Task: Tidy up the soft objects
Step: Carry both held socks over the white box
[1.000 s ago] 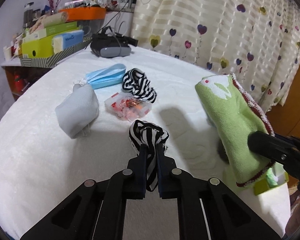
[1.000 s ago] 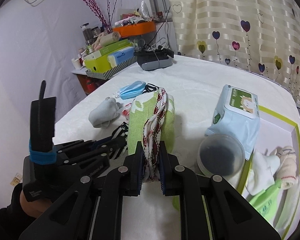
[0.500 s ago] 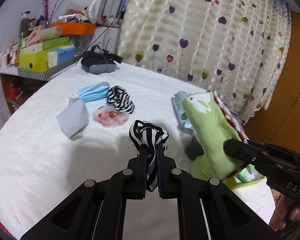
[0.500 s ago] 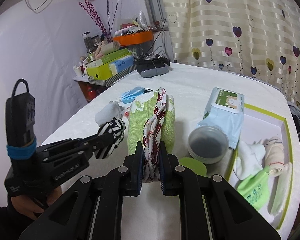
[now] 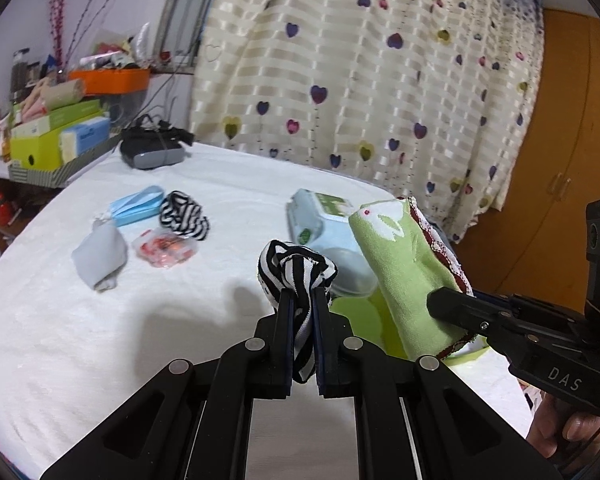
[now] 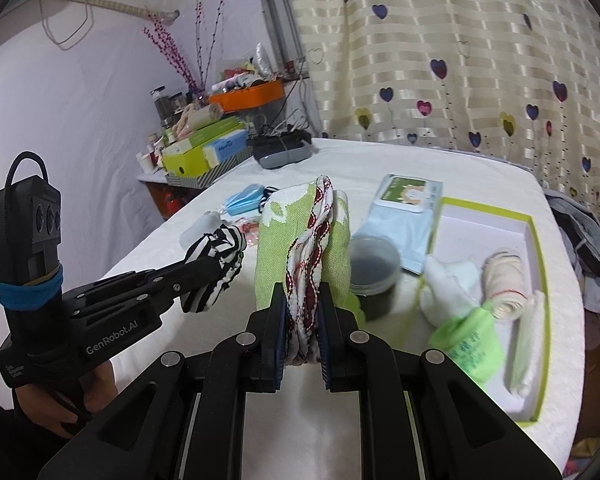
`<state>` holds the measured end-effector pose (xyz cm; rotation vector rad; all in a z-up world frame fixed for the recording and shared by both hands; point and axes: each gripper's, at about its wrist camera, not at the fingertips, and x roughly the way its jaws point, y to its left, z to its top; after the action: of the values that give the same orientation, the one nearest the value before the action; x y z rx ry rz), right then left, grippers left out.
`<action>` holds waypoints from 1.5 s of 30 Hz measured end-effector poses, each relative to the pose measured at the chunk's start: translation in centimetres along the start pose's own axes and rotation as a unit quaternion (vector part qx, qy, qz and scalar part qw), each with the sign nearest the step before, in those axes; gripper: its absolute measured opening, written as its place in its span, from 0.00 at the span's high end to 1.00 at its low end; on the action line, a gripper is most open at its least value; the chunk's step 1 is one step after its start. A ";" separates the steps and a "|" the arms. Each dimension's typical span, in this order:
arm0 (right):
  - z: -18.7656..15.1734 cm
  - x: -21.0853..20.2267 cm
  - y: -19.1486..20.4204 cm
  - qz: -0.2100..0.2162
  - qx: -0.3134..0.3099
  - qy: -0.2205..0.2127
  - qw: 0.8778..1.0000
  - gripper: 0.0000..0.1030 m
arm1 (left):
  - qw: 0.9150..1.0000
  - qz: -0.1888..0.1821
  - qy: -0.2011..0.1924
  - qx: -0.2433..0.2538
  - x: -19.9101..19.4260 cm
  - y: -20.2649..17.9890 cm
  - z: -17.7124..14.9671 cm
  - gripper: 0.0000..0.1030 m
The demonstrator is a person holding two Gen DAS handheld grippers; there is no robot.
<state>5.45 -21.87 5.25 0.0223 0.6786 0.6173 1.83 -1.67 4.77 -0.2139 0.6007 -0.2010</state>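
White bed surface (image 5: 100, 320) fills most of both views; task looks roughly midway. Green-rimmed box (image 6: 534, 240) at right of the right wrist view already holds soft items: a white cloth (image 6: 448, 284), a cream rolled cloth with red stitching (image 6: 504, 280), a bright green sock (image 6: 468, 340) at its lower left edge, blurred. Those count as done, I judge

In hand now: green towel with red-and-white trim (image 6: 304, 248), centre of the right wrist view, clamped by the right gripper (image 6: 303, 320), jaws narrow on the folded trim, towel standing up off the bed. Same towel is at right of the left wrist view, in front of the box. Striped black-and-white sock (image 5: 296, 272), centre of the left wrist view, pinched in the left gripper (image 5: 300, 320), jaws nearly together, sock bunched above the tips and a tail hanging below. Both off the bed, neither in the box yet

Left on the bed, left of the left wrist view: grey sock (image 5: 100, 254), blue face mask (image 5: 136, 206), second striped sock (image 5: 184, 216), small clear packet with red bits (image 5: 164, 246). Wet-wipes pack (image 6: 404, 216) and dark round lid (image 6: 374, 266) sit just beside the box, outside it; whether they belong in it cannot tell

Likely next: drop both held items in the box, then collect the left cluster
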 end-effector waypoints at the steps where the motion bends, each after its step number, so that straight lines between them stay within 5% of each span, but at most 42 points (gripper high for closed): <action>1: -0.1 -0.3 -0.3 -0.003 0.003 -0.003 1.000 0.86 | 1.000 -0.003 0.000 0.003 0.0 -0.4 0.0 0.92; 45: -2.4 -7.3 -6.8 -0.089 0.069 -0.042 0.993 0.86 | 0.992 -0.099 0.021 0.079 1.7 -9.7 0.3 0.92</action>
<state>3.18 -31.86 6.18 0.1143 0.6331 0.3957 2.12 -11.32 6.59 -0.1158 0.6023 -0.4438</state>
